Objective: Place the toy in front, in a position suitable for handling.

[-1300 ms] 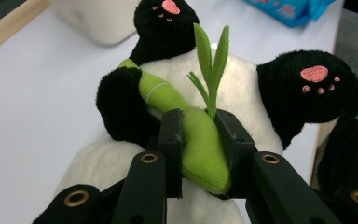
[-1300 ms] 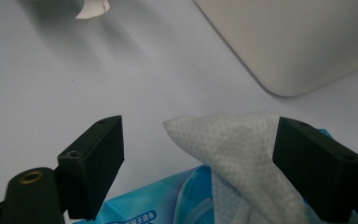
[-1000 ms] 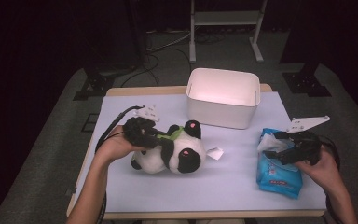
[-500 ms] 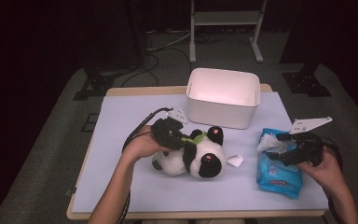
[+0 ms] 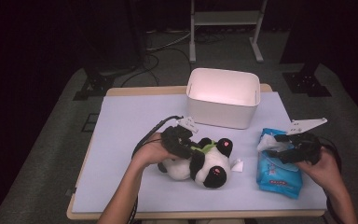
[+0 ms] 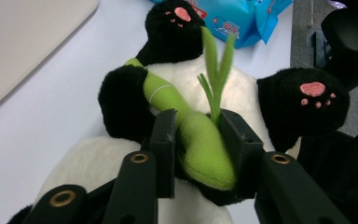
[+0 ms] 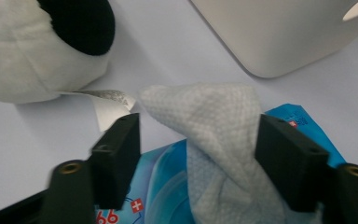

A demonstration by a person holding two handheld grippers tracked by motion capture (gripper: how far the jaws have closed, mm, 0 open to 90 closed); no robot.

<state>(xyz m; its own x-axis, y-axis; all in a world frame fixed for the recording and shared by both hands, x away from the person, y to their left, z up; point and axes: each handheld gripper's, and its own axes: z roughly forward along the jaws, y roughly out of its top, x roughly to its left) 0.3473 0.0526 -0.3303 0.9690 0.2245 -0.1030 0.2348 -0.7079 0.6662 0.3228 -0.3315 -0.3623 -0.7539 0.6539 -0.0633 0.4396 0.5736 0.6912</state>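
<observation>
Left hand-held gripper (image 6: 196, 140): clenched on the toy panda's (image 5: 205, 161) green stalk (image 6: 200, 144), jaws just easing, in front of the white bin (image 5: 223, 98).
Right hand-held gripper (image 7: 198, 154): released, jaws just narrowing around the wipe (image 7: 214, 135), right of the bin's front.

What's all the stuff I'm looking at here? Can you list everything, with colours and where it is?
plush panda: one, black and white, lying mid-table near the front edge
green bamboo stalk: one, bright green, on the panda's belly, clamped between the left gripper's jaws
wet-wipe pack: one, blue, at the table's right front
wipe: one, white, sticking up out of the pack between the right gripper's jaws
bin: one, white, open-topped, at the table's back
table: one, pale lilac top with a wooden rim
metal stand: one, grey, on the floor behind the table
left gripper: one, black, on the panda
right gripper: one, black, over the pack
</observation>
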